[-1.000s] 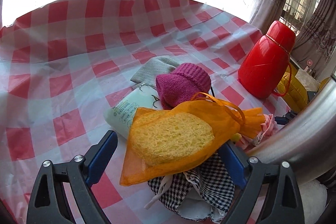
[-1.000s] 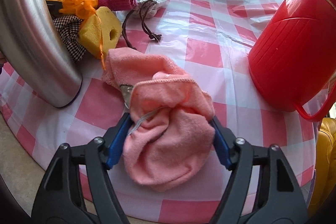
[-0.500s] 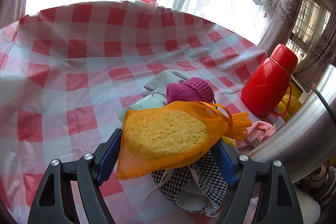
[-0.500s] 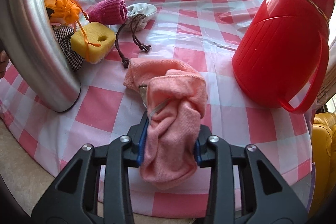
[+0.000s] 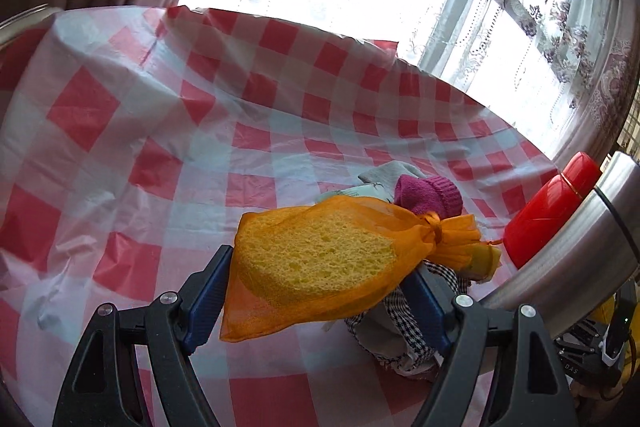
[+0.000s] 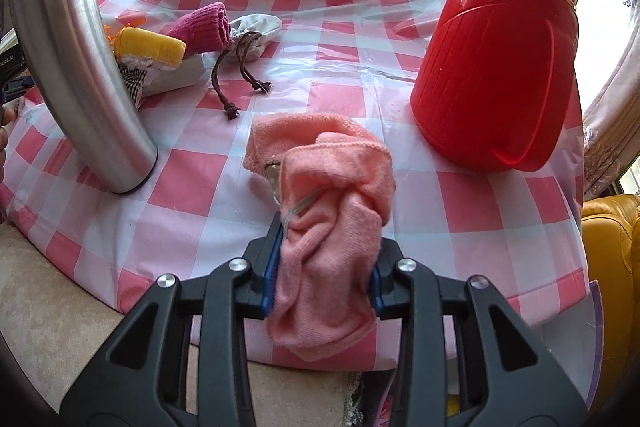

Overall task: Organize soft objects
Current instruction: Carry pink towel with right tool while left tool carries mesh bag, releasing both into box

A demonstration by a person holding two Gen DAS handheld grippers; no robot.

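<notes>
In the left wrist view, the left gripper (image 5: pixel 320 291) pinches a yellow sponge in an orange mesh bag (image 5: pixel 320 259) between its blue pads, holding it above the red-and-white checked table (image 5: pixel 160 131). Beyond it lie a magenta knit piece (image 5: pixel 430 195) and a grey pouch (image 5: pixel 390 173), with a houndstooth cloth (image 5: pixel 394 323) underneath and a red flask (image 5: pixel 548 213) toward the table's right edge. In the right wrist view, the right gripper (image 6: pixel 322 279), whose jaws have just been closing, squeezes a pink towel (image 6: pixel 328 227) near the table's near edge. A steel cylinder (image 6: pixel 76 67) stands at the left edge, the red flask (image 6: pixel 500 59) at the right.
</notes>
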